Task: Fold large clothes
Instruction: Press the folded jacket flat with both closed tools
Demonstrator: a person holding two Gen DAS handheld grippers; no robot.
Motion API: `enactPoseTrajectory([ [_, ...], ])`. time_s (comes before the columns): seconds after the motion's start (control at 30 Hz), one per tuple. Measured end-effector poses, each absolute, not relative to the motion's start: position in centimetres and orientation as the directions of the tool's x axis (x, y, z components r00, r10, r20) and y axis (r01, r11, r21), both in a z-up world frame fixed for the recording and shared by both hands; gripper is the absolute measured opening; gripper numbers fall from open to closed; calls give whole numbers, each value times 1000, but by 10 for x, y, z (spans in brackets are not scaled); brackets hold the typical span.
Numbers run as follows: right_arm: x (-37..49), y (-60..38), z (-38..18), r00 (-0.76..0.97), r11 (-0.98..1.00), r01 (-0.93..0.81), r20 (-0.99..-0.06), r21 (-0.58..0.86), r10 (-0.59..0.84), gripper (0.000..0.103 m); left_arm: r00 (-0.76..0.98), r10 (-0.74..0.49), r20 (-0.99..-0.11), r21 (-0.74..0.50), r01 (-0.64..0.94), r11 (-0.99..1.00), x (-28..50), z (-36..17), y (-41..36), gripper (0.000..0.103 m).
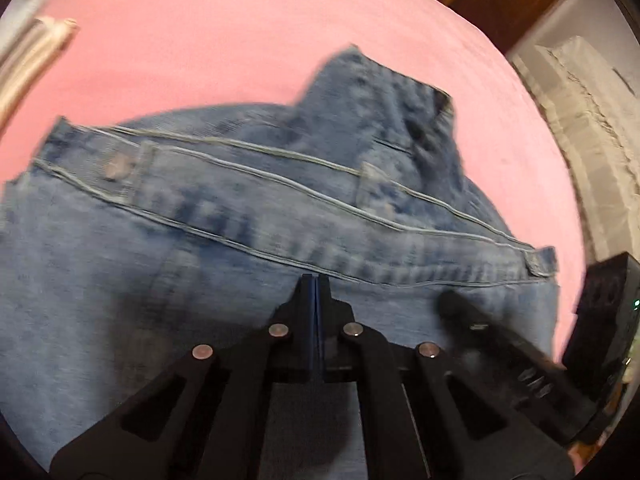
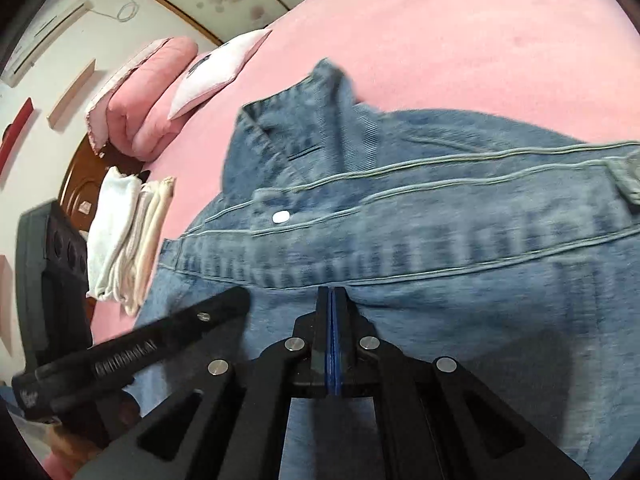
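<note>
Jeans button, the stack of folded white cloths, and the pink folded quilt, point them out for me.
jeans button (image 2: 281, 216), right wrist view, on its shiny face.
folded white cloths (image 2: 116, 240), right wrist view, on the top cloth.
pink folded quilt (image 2: 156, 80), right wrist view, on its upper fold.

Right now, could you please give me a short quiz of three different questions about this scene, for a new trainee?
1. True or false: the jaws of the left gripper stand wide open over the jeans.
2. Multiple choice: What do the jeans lie on? A) a wooden floor B) a pink bed sheet C) a glass table
3. Fill the gap: In the right wrist view, the metal button sits on the jeans' ______.

Key:
1. False; both the left gripper and the right gripper are shut, with no cloth seen between the jaws.
2. B
3. waistband
</note>
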State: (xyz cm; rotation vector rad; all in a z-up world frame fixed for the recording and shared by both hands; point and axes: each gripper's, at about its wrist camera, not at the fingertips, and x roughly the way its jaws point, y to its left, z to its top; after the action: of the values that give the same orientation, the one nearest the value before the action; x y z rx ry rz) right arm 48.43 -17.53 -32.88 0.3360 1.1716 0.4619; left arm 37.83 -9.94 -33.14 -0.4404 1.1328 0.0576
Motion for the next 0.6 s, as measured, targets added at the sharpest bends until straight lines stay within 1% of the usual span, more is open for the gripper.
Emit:
enactPoseTrajectory([
  [0.07, 492, -201, -328, 354, 888, -129, -816, 441, 457, 0, 442, -174, -880, -320, -281, 905, 376, -330, -88, 1],
  [0.13, 496, -229, -320, 389, 912, -87, -829, 401, 402, 0, 441, -50, -896, -222, -348, 911, 376, -327, -72, 1],
  [0.17, 499, -247, -318, 406, 926, -43, -840, 376, 360, 0, 447, -8, -894, -190, -364, 912, 376, -325, -62, 1],
  [0.2, 500, -257, -317, 413, 931, -22, -845, 364, 340, 0, 452, 3, -892, -190, -381, 905, 375, -323, -51, 1],
  [0.23, 501, -270, -316, 411, 920, -13, -837, 392, 362, 0, 441, 37, -897, -171, -422, 890, 375, -323, -36, 1],
  [0.27, 500, -284, -314, 429, 935, 33, -850, 353, 306, 0, 431, 58, -901, -158, -447, 881, 374, -323, -24, 1],
  [0.3, 498, -296, -311, 444, 936, 44, -846, 349, 295, 0, 430, 49, -902, -171, -458, 872, 372, -325, -12, 3],
  [0.33, 495, -302, -310, 451, 940, 56, -848, 337, 278, 0, 441, 0, -897, -227, -460, 859, 370, -329, -1, 5],
  [0.37, 493, -311, -306, 462, 956, 90, -862, 278, 207, 0, 442, -17, -897, -252, -480, 840, 366, -332, 10, 4],
  [0.43, 490, -324, -300, 466, 977, 128, -880, 172, 94, 0, 437, 19, -899, -225, -499, 837, 363, -335, 21, 1],
  [0.53, 490, -334, -296, 465, 974, 150, -882, 169, 82, 0, 438, 74, -896, -197, -542, 817, 357, -335, 39, 1],
  [0.6, 486, -337, -293, 455, 982, 159, -890, 105, 22, 0, 419, 109, -901, -171, -576, 799, 353, -334, 51, 1],
])
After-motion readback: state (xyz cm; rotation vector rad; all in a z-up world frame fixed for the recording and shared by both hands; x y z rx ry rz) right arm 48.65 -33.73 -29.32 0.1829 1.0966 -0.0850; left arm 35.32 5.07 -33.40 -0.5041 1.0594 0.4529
